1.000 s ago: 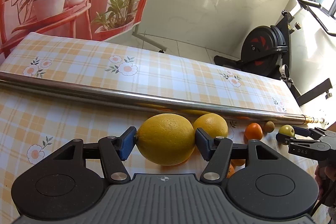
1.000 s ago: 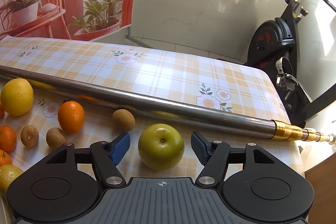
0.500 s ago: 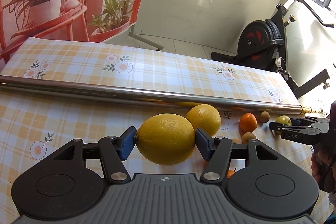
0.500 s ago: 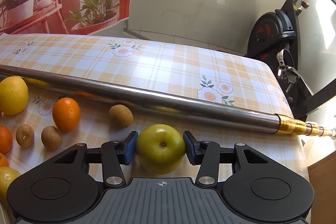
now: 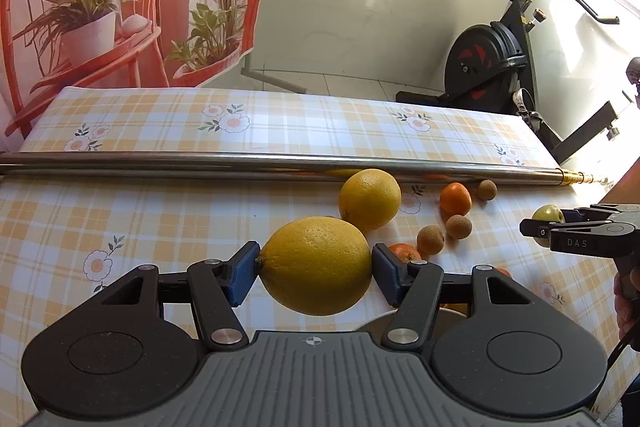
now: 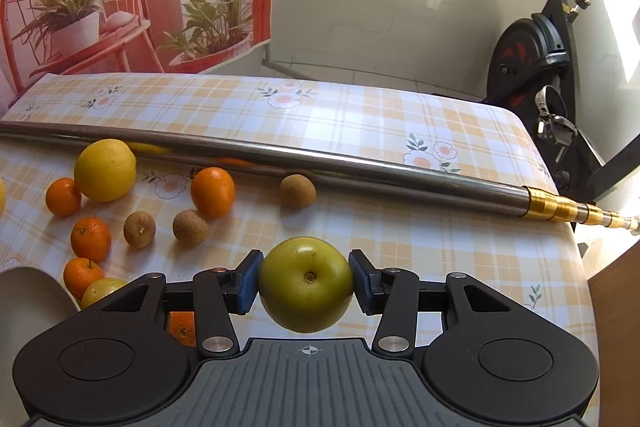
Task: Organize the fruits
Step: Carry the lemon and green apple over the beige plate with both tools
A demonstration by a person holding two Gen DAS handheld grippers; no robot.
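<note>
The left gripper (image 5: 316, 273) is clamped on a large, dimpled yellow citrus fruit (image 5: 316, 265), its blue pads pressing the two ends of the oval so the long axis spans the jaws; that grip probably keeps the round skin from rolling out sideways. The fruit appears to hang clear of the counter (image 5: 120, 211), which is covered in an orange-and-white checked cloth with daisy prints. The right gripper (image 6: 306, 285) is closed the same way on a smooth, round green apple (image 6: 306, 283), stem pit facing the camera, pads at its widest girth, and it too seems lifted off the cloth. From the left wrist view the right gripper (image 5: 540, 227) shows at the far right with the apple (image 5: 548, 214) at its tip.

Beyond the jaws, the loose fruit lies bunched just in front of a long, shiny steel pole with a brass-coloured end (image 6: 320, 163), which likely serves as a stop against rolling: a second round yellow citrus (image 6: 105, 170), small orange mandarins (image 6: 213, 191), and brown, rough-skinned little round fruits (image 6: 297, 191). A pale, rounded dish rim (image 6: 28, 299) shows at the lower left of the right wrist view, a plausible destination, though that is only a guess.
</note>
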